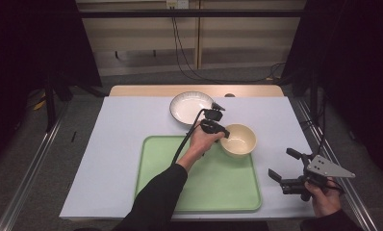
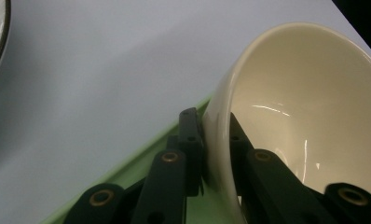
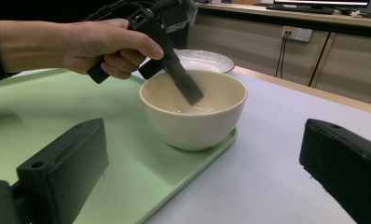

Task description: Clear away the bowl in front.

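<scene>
Left gripper (image 1: pixel 222 136) clenched on cream bowl (image 1: pixel 239 139), near wall pinched, one finger (image 3: pixel 186 86) inside, one outside. Bowl upright, mouth up (round, no long axis), seated on far right corner of green tray (image 1: pixel 199 192). White plate (image 1: pixel 189 107) just beyond fingers. Right gripper (image 1: pixel 282 166) released, jaws wide, well apart from bowl. No readable writing. Pale mat covers table (image 1: pixel 122 139); dark curtains flank room.
</scene>
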{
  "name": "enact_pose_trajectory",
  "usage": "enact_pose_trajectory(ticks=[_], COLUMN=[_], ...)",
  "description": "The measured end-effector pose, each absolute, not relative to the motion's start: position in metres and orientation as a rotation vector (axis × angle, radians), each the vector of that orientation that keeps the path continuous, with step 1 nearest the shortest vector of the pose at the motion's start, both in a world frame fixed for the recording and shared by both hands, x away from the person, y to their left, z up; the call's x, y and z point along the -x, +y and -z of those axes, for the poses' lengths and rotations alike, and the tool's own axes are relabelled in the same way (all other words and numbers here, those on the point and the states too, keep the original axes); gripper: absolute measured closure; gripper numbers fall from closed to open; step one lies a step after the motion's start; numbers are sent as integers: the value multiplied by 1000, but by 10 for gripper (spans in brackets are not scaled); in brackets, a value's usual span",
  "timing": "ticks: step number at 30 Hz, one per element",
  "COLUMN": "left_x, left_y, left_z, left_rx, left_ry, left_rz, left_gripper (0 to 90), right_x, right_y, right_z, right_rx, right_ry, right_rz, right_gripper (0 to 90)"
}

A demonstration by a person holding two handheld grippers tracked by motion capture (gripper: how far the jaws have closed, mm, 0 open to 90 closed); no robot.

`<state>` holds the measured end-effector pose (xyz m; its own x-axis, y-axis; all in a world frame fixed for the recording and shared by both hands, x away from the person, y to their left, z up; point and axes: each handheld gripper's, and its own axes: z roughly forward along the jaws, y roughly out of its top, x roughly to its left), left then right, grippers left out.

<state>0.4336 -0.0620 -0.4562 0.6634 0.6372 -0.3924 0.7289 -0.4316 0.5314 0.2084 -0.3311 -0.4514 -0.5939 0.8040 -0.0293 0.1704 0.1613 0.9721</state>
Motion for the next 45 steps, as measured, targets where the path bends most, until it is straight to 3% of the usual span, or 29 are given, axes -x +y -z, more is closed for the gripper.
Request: enact_pose_trajectory(ticks=[19, 30, 40, 43, 45], left_x=[-431, -426, -424, -422, -419], left_y=[-63, -60, -56, -51, -46], left_z=[460, 458, 454, 453, 452], left_rx=[-2206, -2168, -2118, -2096, -2073], left_ry=[961, 871, 843, 790, 800], left_rz=[153, 62, -10, 2, -25], left_gripper=[745, 505, 113, 44, 60], right_x=[-208, -208, -207, -208, -208], right_y=[-333, -333, -332, -333, -333], right_z=[451, 450, 450, 450, 450], right_rx=[-919, -925, -933, -929, -923], right_ry=[1874, 1869, 1870, 1869, 1866], right_rz=[-1469, -1477, -1479, -1479, -1479], right_gripper=[8, 8, 8, 8, 8])
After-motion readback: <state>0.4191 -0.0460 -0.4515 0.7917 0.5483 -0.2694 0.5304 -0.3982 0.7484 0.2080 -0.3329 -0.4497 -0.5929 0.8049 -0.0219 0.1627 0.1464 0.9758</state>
